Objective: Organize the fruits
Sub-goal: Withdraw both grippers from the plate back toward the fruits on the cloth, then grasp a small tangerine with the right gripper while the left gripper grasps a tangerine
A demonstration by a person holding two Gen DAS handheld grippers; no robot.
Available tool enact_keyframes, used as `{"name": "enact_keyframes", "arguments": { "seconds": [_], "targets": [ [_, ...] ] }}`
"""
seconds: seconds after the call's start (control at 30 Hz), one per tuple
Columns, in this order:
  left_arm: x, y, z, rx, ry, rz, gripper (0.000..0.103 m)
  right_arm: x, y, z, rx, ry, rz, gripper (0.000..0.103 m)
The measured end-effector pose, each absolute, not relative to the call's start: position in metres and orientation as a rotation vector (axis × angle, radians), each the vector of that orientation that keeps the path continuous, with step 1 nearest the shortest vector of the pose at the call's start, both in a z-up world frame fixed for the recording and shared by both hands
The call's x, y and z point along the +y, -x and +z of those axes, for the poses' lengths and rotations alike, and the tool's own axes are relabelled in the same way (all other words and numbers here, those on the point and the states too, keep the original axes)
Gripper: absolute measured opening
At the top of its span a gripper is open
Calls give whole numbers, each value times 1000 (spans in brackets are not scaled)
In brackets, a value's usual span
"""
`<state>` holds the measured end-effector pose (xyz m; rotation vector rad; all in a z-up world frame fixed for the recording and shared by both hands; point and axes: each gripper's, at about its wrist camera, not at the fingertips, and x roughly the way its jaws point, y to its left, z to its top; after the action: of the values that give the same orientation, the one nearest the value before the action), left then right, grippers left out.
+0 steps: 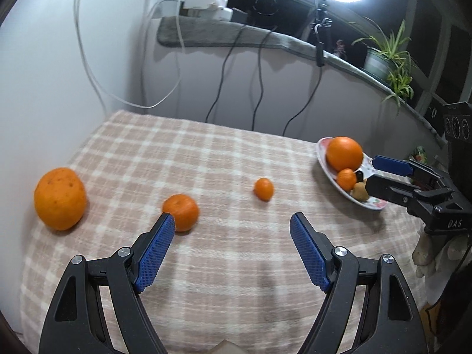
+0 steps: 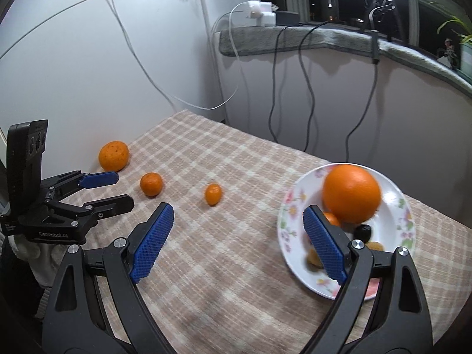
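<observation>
now, your left gripper is spread wide with nothing between its pads, hovering above the cloth, and its left pad sits just in front of the mandarin. i'd take that mandarin as the step in hand: swing left until the fruit is centred between both pads, come down so they meet its widest part, then close gently, since it looks likely to roll on the cloth if one pad touches first. your right gripper is also wide open and empty, low by the near rim of the plate, which already holds a big orange and some smaller pieces. ease it clear so the left hand has room to reach the plate. the kumquat and the large rough orange lie loose on the cloth too, well apart.
</observation>
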<state>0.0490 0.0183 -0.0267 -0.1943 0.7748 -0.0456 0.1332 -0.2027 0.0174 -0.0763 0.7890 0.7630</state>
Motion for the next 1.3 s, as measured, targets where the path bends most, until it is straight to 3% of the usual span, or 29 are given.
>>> {"name": "enact_keyframes", "arguments": {
  "seconds": [0.43, 0.97, 1.3],
  "targets": [
    [45, -55, -45, 796, 253, -26, 70, -146, -139, -6, 841, 128, 823, 92],
    [60, -76, -69, 854, 281, -9, 50, -109, -171, -47, 962, 140, 807, 58],
    [61, -81, -73, 863, 271, 5, 37, -99, -181, -57, 989, 149, 805, 47]
  ]
}}
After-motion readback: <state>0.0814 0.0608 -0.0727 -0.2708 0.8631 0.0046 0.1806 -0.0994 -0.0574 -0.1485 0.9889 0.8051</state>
